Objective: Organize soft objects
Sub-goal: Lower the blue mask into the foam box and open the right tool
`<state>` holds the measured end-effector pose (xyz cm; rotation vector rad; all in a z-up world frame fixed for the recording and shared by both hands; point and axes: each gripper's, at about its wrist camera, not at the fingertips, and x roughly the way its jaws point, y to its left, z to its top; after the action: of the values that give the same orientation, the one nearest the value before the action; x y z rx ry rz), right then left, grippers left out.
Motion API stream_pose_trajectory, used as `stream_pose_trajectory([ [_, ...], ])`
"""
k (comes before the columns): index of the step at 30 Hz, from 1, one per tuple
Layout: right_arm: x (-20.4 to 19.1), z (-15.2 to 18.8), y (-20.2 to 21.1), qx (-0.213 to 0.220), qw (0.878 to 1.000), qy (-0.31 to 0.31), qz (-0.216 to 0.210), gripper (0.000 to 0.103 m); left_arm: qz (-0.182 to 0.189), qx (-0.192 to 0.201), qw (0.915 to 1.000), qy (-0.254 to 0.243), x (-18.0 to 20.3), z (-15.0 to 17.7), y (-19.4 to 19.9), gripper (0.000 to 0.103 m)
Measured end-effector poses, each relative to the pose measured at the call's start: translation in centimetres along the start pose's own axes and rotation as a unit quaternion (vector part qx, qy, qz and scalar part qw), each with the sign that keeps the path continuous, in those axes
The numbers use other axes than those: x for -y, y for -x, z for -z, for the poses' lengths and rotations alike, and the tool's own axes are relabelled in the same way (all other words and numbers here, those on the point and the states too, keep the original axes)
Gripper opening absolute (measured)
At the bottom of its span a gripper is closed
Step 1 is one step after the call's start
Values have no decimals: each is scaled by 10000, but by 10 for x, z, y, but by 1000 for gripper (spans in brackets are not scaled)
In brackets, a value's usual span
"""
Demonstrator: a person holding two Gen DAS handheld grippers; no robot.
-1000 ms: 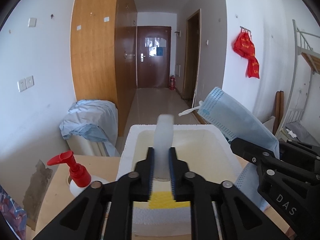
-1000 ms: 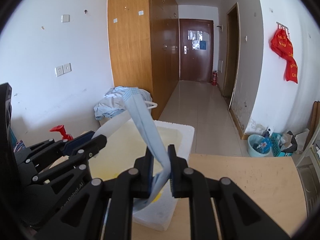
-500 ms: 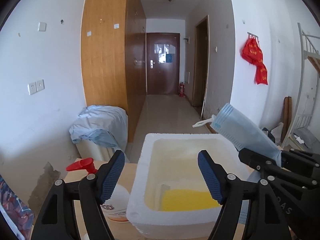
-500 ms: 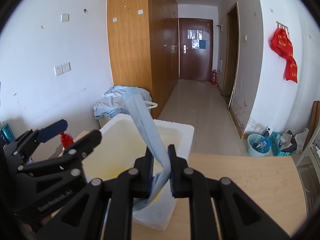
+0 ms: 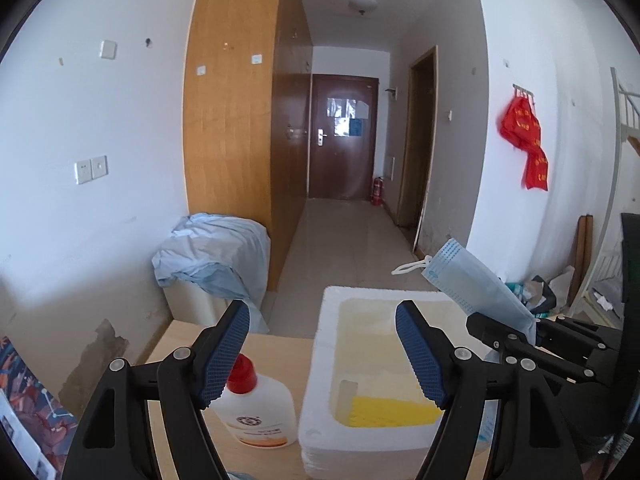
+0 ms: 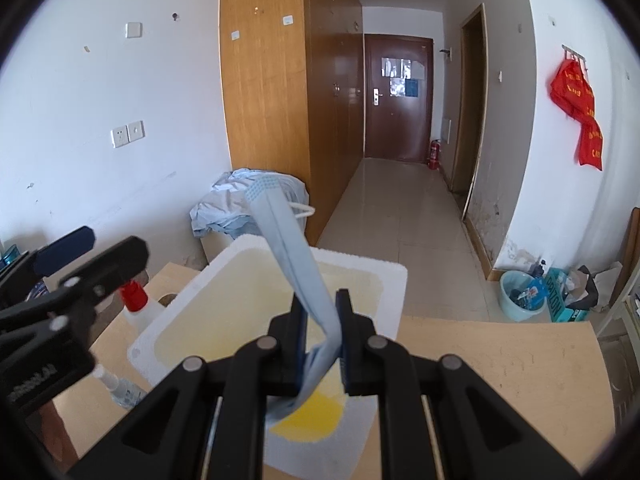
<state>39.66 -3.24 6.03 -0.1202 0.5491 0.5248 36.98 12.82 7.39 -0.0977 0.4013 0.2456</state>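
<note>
Right hand-held gripper (image 6: 322, 336) pinches face mask (image 6: 294, 248) above wooden table (image 6: 500, 360).

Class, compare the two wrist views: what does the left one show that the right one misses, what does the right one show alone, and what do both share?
Left only: the left tongs head-on, open and empty, and the bottle's label. Right only: the right tongs shut on the mask, plus a bin on the floor. Both: the foam box, the yellow sponge inside, the mask and the bottle.
</note>
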Motion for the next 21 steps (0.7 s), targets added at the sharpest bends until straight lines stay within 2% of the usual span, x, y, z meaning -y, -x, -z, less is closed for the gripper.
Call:
stream_pose_trajectory([
  [6, -5, 0, -7, -38, 9999, 33, -101, 17, -121, 125, 9998, 43, -7, -4, 9, 77],
  [16, -8, 2, -22, -222, 9997, 62, -117, 19, -153, 82, 9997, 144, -12, -5, 7, 77],
  [19, -6, 0, -23, -238, 9997, 71, 10, 36, -138, 90, 9997, 159, -13, -6, 8, 77],
  [21, -8, 1, -19, -168, 9997, 136, 82, 56, -145, 110, 9997, 158, -14, -6, 8, 77],
])
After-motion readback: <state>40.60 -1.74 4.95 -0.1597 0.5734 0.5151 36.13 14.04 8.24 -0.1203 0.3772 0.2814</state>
